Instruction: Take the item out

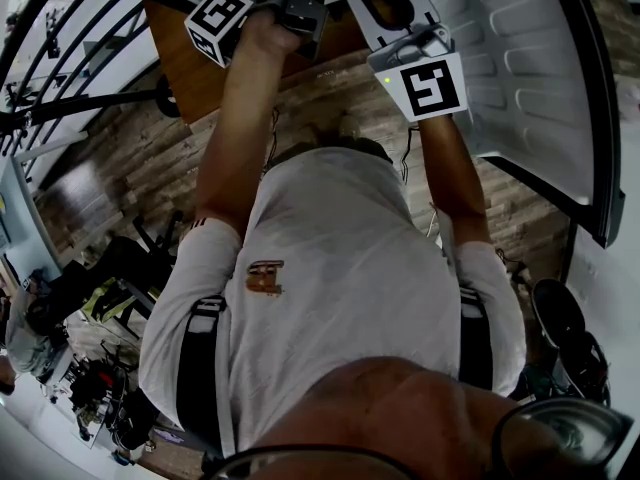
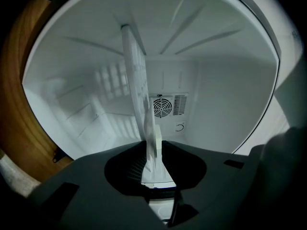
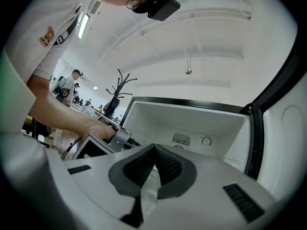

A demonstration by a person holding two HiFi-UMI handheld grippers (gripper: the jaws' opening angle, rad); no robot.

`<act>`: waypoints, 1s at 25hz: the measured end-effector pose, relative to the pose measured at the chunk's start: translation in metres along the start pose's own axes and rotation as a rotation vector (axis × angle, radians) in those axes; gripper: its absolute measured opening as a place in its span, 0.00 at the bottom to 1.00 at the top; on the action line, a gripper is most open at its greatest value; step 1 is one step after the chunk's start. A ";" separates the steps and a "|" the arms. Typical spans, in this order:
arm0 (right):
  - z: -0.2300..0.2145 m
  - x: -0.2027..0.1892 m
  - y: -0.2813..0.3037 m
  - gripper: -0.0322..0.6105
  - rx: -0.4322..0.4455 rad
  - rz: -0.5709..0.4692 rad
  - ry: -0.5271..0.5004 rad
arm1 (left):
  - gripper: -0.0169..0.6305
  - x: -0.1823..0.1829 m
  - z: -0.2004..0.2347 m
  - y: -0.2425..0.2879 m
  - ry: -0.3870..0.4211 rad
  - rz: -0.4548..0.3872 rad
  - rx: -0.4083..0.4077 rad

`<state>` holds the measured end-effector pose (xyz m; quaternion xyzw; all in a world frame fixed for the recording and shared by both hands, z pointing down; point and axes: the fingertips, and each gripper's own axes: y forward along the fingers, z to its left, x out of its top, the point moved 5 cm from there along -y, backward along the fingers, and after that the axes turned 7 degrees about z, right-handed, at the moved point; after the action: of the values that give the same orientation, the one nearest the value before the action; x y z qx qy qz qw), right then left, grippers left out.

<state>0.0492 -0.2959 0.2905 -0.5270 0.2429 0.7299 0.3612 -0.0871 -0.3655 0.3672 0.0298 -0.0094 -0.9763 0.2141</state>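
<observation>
In the left gripper view a thin white, partly see-through shelf panel (image 2: 138, 80) runs edge-on from the fridge's back wall straight into my left gripper (image 2: 154, 150). Its front edge sits between the dark pads, which lie against it on both sides with no gap showing. In the head view the left gripper (image 1: 285, 8) is held up at the top, and its tips are cut off by the frame edge. My right gripper (image 3: 154, 148) hangs outside the fridge, shut with nothing between its pads. It faces the open compartment (image 3: 192, 121).
The compartment is white inside, with a round fan grille (image 2: 163, 107) and a dial (image 2: 180, 127) on the back wall. A brown wooden panel (image 2: 19, 104) stands left of it. The open fridge door (image 1: 520, 68) is at the right. People and desks show far left.
</observation>
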 end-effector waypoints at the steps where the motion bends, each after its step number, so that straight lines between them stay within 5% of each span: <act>1: 0.001 -0.002 0.000 0.10 0.003 0.008 -0.004 | 0.20 0.000 0.000 0.001 -0.007 0.003 -0.003; 25: -0.003 -0.013 -0.010 0.10 -0.008 0.062 -0.015 | 0.09 -0.004 -0.001 0.007 -0.065 -0.036 -0.014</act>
<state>0.0613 -0.2955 0.3016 -0.5152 0.2536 0.7455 0.3382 -0.0806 -0.3697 0.3663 -0.0033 -0.0091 -0.9805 0.1963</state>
